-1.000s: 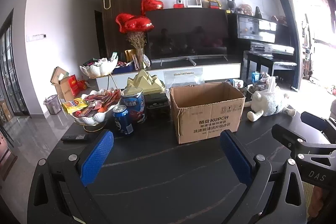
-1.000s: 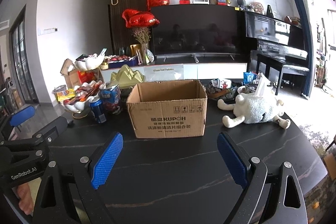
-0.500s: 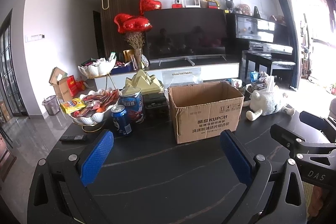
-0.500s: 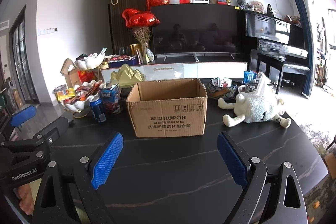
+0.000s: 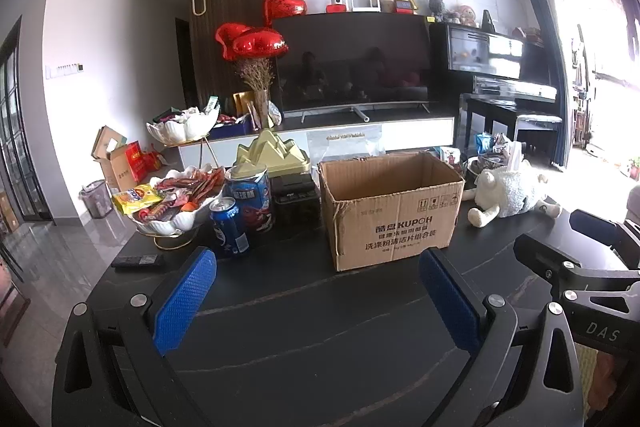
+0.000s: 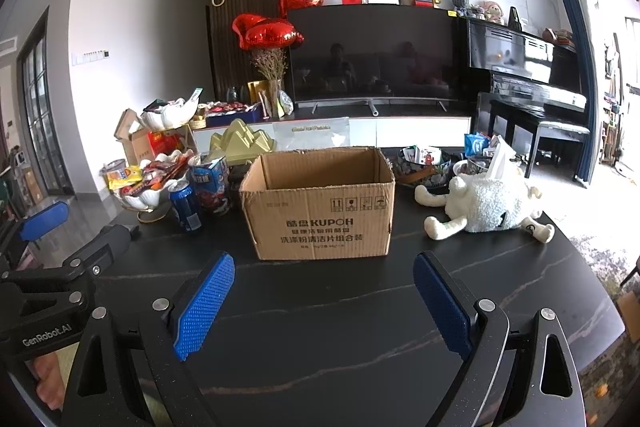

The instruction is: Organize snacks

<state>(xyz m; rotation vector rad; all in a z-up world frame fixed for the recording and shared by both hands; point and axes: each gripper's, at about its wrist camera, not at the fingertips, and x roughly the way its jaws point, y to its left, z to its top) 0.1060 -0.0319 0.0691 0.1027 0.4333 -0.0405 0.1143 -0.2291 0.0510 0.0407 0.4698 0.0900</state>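
**Holding both grippers wide over a dark table, snacks and box ahead**

Facing a black marbled table (image 6: 320, 327), you hold two grippers side by side above its near edge. Your left gripper (image 5: 318, 301) has its blue-padded fingers spread wide, with nothing between them. Your right gripper (image 6: 324, 301) is spread just as wide and is empty too.

Straight ahead of the right gripper stands an open brown cardboard box (image 6: 320, 211), upright, flaps open, printed "KUPOH" on its front. From the left gripper the same box (image 5: 394, 211) sits slightly to the right of centre.

The snacks are to the left of the box. A white shell-shaped bowl on a gold stand (image 5: 176, 223) is heaped with wrapped snack packets (image 5: 176, 191), including a yellow one at its left rim. Just beside the bowl stands a blue drink can (image 5: 230, 227), and behind the can a taller blue snack canister (image 5: 250, 199). A black remote control (image 5: 136, 261) lies flat on the table in front of the bowl.

To the right of the box, a white plush sheep (image 6: 488, 205) lies on the table, with more snack packets in bowls (image 6: 424, 163) behind it.
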